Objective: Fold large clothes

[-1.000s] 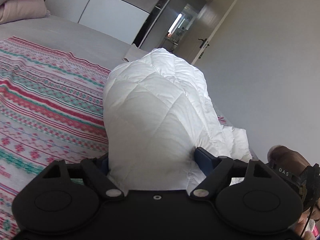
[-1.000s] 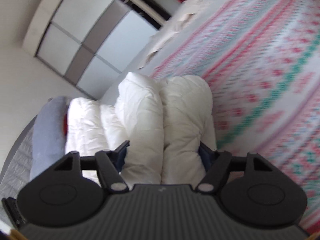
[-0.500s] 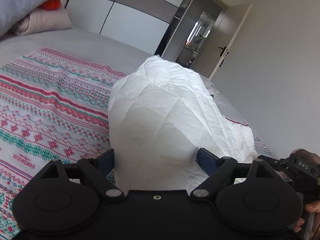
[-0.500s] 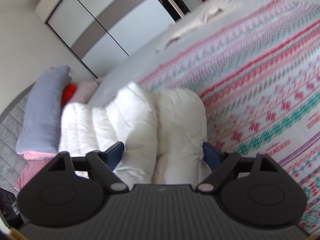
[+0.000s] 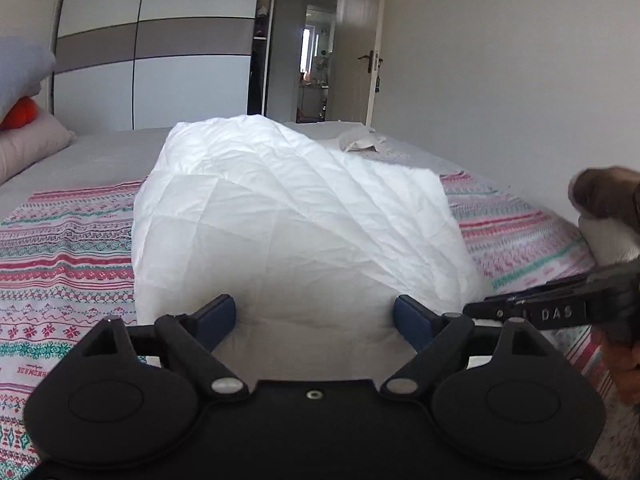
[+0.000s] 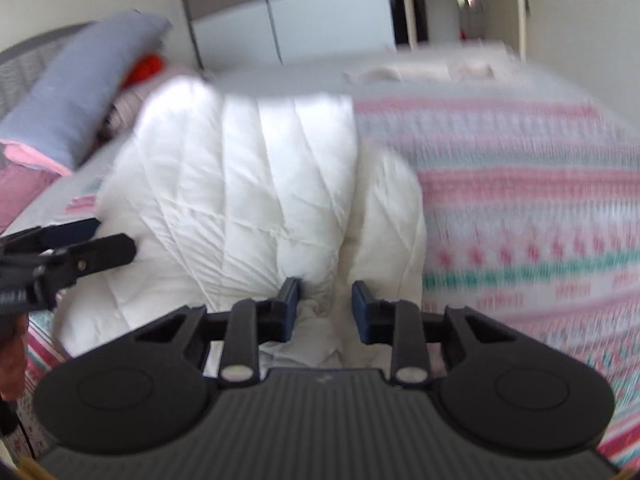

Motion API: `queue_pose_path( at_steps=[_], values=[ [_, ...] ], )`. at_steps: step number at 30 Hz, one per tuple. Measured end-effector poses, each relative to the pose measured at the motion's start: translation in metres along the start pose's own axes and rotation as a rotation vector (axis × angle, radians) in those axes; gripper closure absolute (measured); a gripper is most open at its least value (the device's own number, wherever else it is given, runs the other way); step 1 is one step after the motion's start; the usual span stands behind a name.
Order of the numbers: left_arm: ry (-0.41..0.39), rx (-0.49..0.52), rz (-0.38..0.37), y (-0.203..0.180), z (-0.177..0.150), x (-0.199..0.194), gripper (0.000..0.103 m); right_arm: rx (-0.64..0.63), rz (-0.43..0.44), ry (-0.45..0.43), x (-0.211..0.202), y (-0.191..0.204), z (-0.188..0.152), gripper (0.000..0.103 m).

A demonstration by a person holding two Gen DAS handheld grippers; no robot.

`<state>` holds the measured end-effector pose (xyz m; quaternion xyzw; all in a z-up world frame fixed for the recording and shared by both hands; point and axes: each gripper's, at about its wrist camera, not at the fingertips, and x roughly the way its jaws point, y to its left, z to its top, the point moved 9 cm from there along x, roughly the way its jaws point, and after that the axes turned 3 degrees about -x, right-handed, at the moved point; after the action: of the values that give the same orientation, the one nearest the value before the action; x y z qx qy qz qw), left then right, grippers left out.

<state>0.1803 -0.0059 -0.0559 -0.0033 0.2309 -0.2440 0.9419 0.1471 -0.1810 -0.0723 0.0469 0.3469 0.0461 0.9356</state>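
A white quilted garment (image 5: 288, 216), folded into a thick bundle, rests on the patterned bedspread (image 5: 60, 260). My left gripper (image 5: 314, 312) stands wide at the bundle's near end. The padding lies between its blue pads without being squeezed. In the right wrist view the same garment (image 6: 248, 184) lies ahead, and my right gripper (image 6: 324, 304) is closing on a narrow fold at its near edge. Wrinkles fan out from that pinch. The left gripper (image 6: 116, 238) shows at the far left of this view. The right gripper's fingers (image 5: 520, 312) show low on the right in the left wrist view.
Blue-grey and pink pillows (image 6: 80, 88) with something orange are stacked at the head of the bed. A wardrobe (image 5: 180, 80) and an open doorway (image 5: 316, 80) stand beyond. A small crumpled cloth (image 5: 360, 142) lies at the far edge. A hand (image 5: 600, 196) is at the right.
Both views have rolled level and the bundle has come down onto the bedspread. The right jaws first widened, then narrowed onto a small fold. The left jaws stand slightly wider.
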Motion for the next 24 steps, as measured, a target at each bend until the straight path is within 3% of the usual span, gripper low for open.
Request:
queue_pose_path(
  at_steps=[3,8,12,17,21,24],
  values=[
    [0.0,-0.009,0.023,0.001,0.0,-0.002,0.016,-0.014,-0.026,0.011,0.001,0.002,-0.002,0.075],
    [0.002,-0.089,0.065,0.006,0.006,-0.026,0.017,-0.062,-0.044,-0.045,-0.02,0.009,0.003,0.072],
    [0.015,-0.117,0.101,-0.005,0.007,-0.048,0.011,-0.053,-0.069,-0.088,-0.042,0.005,0.009,0.051],
    [0.05,-0.156,0.156,-0.008,0.004,-0.071,0.01,-0.052,-0.092,-0.102,-0.063,0.001,0.003,0.044],
    [0.108,-0.24,0.225,-0.006,-0.009,-0.083,0.009,-0.025,-0.107,-0.11,-0.079,-0.001,-0.003,0.03],
    [0.106,-0.259,0.265,-0.011,-0.014,-0.092,0.0,-0.003,-0.128,-0.119,-0.089,-0.003,-0.008,0.02]
  ],
)
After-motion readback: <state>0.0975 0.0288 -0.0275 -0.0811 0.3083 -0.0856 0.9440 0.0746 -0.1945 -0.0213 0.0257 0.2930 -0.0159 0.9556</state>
